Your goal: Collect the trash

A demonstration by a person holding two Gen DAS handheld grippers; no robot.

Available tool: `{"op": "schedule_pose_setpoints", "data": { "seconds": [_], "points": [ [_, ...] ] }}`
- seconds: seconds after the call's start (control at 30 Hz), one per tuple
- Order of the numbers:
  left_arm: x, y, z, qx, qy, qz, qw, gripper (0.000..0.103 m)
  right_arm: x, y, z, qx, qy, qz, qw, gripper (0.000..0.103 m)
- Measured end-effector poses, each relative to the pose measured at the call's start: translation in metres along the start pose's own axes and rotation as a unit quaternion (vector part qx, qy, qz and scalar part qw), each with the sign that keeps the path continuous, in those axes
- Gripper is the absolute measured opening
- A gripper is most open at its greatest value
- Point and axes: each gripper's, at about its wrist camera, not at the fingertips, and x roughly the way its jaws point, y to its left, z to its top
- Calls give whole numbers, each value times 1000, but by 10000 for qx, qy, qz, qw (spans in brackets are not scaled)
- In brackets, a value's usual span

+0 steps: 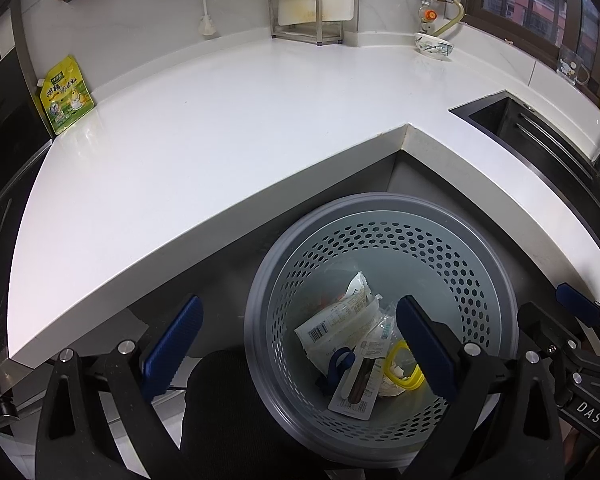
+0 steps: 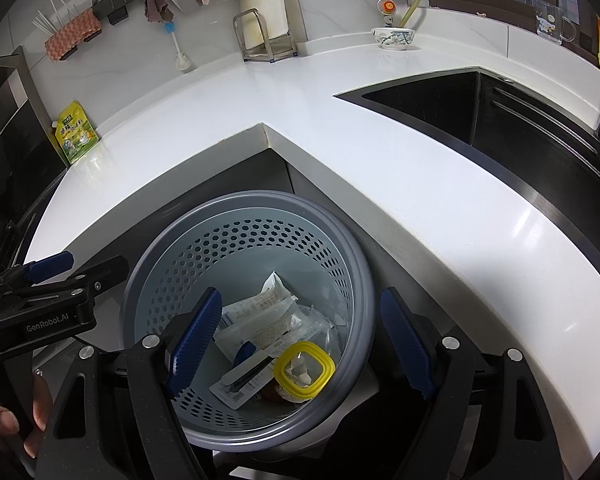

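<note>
While both claws hang spread and empty over the bin (image 1: 384,216), your left gripper (image 1: 298,350) and right gripper (image 2: 300,346) frame the trash: white wrappers (image 2: 260,312), a carded item (image 1: 356,384), a yellow ring (image 2: 304,370). The green pouch (image 1: 66,94) leans at the countertop (image 1: 220,140) back edge; mistaking it for trash is a risk. Items beneath the wrappers are hidden.

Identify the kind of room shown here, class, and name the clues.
Most likely a home kitchen: an L-shaped white countertop with a sunken black sink, a dish brush on the wall, and a perforated trash bin below.
</note>
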Motion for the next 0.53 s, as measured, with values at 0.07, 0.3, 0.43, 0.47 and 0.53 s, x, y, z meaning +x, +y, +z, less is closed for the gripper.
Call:
{"op": "schedule_pose_setpoints", "data": {
  "seconds": [0.07,0.3,0.43,0.47,0.53],
  "points": [
    [0,0,0,7,-4,4,10000,96,0,0,0,-4,0,-2,10000,78],
    [0,0,0,4,-18,4,10000,96,0,0,0,-1,4,0,10000,78],
    [1,0,-1,-28,32,-13,10000,96,0,0,0,-2,-3,0,10000,78],
    [1,0,0,-29,37,-6,10000,96,0,0,0,-4,-3,-2,10000,78],
    [1,1,-1,-38,39,-5,10000,96,0,0,0,-3,-6,-4,10000,78]
  ]
}}
